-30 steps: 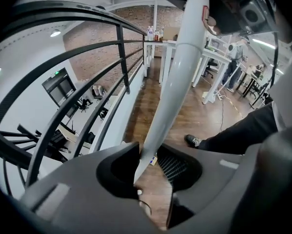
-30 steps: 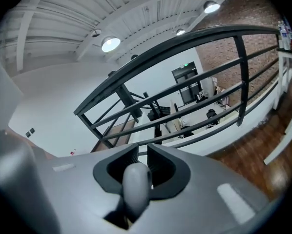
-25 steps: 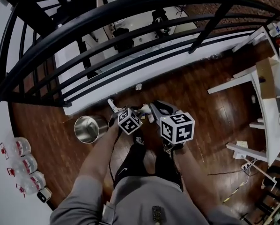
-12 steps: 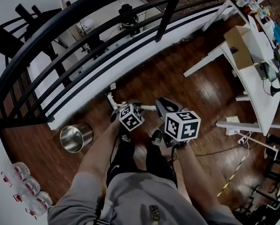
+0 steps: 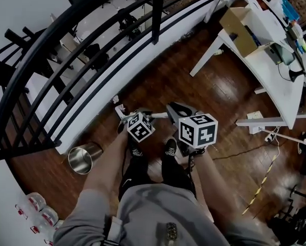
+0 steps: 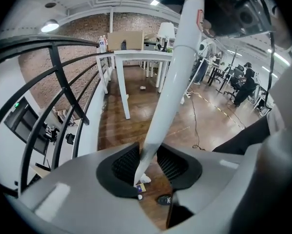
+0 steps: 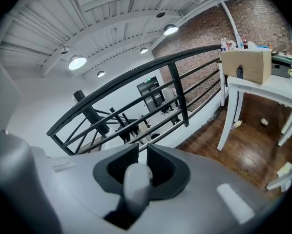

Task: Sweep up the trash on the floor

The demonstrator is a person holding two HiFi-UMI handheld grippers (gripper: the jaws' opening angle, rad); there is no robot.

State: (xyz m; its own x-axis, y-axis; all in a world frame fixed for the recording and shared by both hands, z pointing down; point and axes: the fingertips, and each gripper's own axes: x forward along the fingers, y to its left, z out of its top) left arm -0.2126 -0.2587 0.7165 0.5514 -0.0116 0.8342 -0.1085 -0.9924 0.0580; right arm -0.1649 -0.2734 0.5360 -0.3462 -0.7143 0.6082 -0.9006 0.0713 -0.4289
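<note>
In the head view, the left gripper (image 5: 126,118) and right gripper (image 5: 172,107) sat side by side at mid-frame, over the dark wood floor (image 5: 194,86). A white scrap of trash (image 5: 115,100) lay just up-left of them, beside the black railing (image 5: 91,40). A metal bin (image 5: 84,158) stood lower left.

In the left gripper view, the jaws gripped a white pole (image 6: 177,67) that rose to the frame's top. Small scraps (image 6: 142,183) lay on the floor at lower centre.

In the right gripper view, the jaws stood narrow, clamped on a grey rounded handle (image 7: 137,179) at lower centre.
</note>
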